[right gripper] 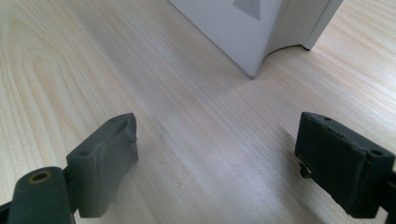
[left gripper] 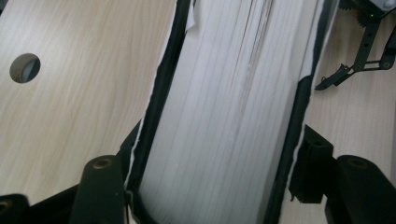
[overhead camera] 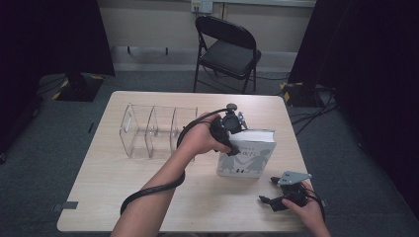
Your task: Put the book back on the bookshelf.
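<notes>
A thick book [overhead camera: 249, 158] with a white cover and grey silhouette figures stands upright on the wooden table [overhead camera: 123, 197], right of centre. My left gripper [overhead camera: 231, 142] comes down on its upper left corner. In the left gripper view the white page block [left gripper: 224, 93] runs up between the two black jaws, whose pads sit against the dark covers on both sides, so my left gripper [left gripper: 219, 158] is shut on the book. My right gripper [overhead camera: 267, 189] rests low near the table's front right, held by a hand. Its pads [right gripper: 105, 149] stand wide apart over bare wood, and the book's lower corner [right gripper: 243, 28] lies ahead of my right gripper [right gripper: 215, 149].
A clear acrylic rack [overhead camera: 153, 131] with upright dividers stands on the table left of the book. A round hole [left gripper: 24, 67] shows in the tabletop. A black folding chair [overhead camera: 227, 49] stands beyond the far edge. Dark curtains hang at both sides.
</notes>
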Tool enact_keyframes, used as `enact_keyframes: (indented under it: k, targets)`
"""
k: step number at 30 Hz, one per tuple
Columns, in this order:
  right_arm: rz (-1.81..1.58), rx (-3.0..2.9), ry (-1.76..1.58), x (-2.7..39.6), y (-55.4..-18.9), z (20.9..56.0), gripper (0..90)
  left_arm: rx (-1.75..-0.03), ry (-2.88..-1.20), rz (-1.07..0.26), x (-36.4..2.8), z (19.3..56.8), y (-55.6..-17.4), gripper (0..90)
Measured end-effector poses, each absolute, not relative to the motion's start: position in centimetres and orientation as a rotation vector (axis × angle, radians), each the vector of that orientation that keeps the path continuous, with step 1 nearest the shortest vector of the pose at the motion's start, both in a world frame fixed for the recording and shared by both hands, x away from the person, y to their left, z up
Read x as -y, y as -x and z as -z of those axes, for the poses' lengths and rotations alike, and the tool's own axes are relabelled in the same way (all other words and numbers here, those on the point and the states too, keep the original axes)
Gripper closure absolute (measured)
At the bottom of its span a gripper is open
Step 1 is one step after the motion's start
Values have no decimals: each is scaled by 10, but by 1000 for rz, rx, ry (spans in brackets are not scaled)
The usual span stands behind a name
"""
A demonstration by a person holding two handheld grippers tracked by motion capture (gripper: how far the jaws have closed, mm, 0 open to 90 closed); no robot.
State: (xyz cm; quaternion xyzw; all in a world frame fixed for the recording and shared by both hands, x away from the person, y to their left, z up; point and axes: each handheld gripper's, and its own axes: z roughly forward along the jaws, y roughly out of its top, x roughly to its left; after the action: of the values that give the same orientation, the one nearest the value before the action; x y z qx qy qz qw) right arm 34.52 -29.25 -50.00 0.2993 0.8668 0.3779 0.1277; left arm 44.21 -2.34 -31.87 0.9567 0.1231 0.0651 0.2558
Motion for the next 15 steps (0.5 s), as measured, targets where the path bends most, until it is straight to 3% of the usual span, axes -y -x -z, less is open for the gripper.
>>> enact_keyframes:
  k: [7,15]
  targets:
    - [-1099,-2524,-865,293,-346,500,120,-456,-2618,-115,22,314,-435,487]
    - [-1097,-2523,-864,293,-345,500,120,-501,-2614,-131,21,313,-427,514]
